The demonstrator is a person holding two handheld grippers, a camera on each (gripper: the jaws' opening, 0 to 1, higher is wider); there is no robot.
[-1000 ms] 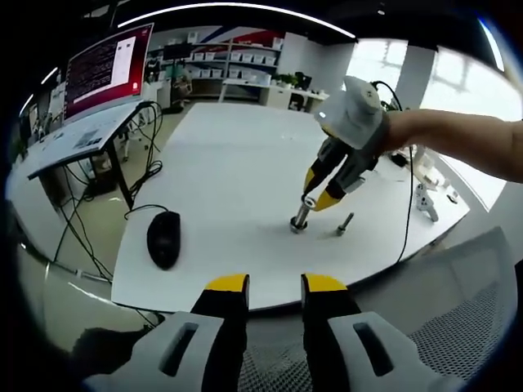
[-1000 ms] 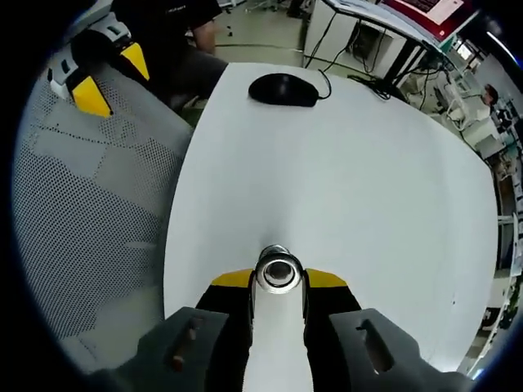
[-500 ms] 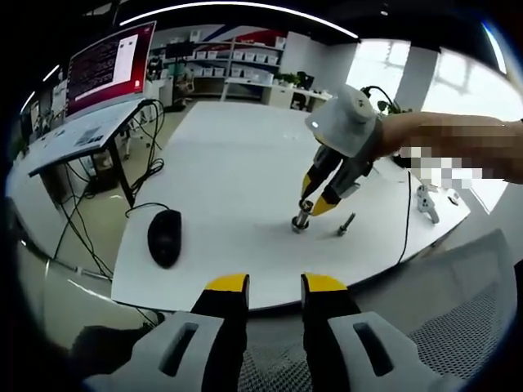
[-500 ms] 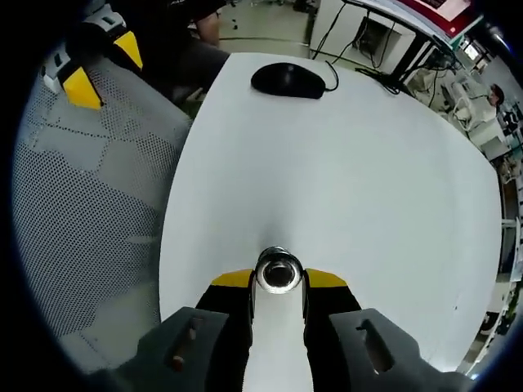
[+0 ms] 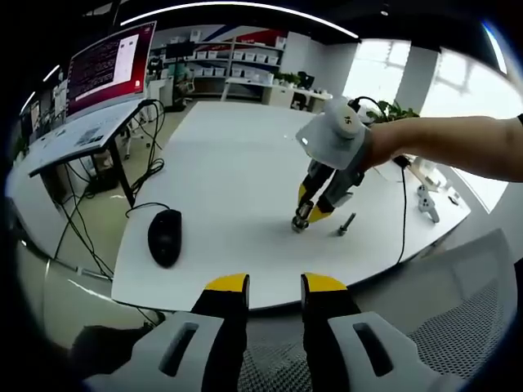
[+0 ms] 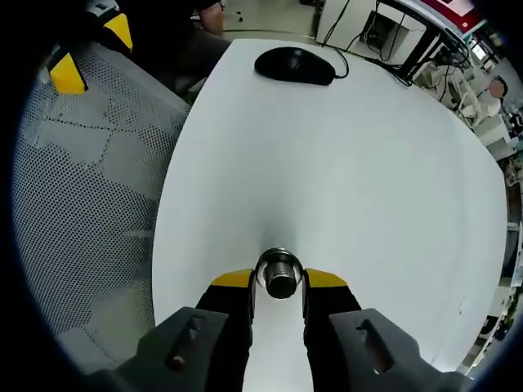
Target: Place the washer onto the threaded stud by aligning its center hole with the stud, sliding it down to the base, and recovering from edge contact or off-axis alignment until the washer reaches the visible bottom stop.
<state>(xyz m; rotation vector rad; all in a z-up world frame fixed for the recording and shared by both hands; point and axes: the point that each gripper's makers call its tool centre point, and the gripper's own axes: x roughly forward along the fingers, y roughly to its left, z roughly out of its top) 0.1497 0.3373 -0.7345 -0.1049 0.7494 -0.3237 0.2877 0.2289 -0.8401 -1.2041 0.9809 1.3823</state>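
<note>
The threaded stud (image 5: 301, 220) stands upright on the white table (image 5: 229, 163), with my right gripper (image 5: 306, 210) coming down on its top from a person's hand. From the right gripper view I look down the stud's axis: the washer (image 6: 279, 275), a silver ring around the threaded end, sits between the yellow fingertips (image 6: 233, 279), and my right gripper (image 6: 279, 279) is shut on it. My left gripper (image 5: 274, 284) hangs back off the table's near edge, open, nothing between its jaws. It appears far off as the left gripper (image 6: 91, 51).
A loose bolt (image 5: 345, 224) lies just right of the stud. A black mouse (image 5: 164, 237) (image 6: 294, 65) rests near the table's left edge. A mesh chair (image 6: 82, 204) stands against the near edge. A desk with a monitor (image 5: 106, 69) and cables stands to the left.
The right gripper has sunk a little along the stud and tilted, with the hand swinging left. The stud's threads now show in the right gripper view. The left gripper has stayed still.
</note>
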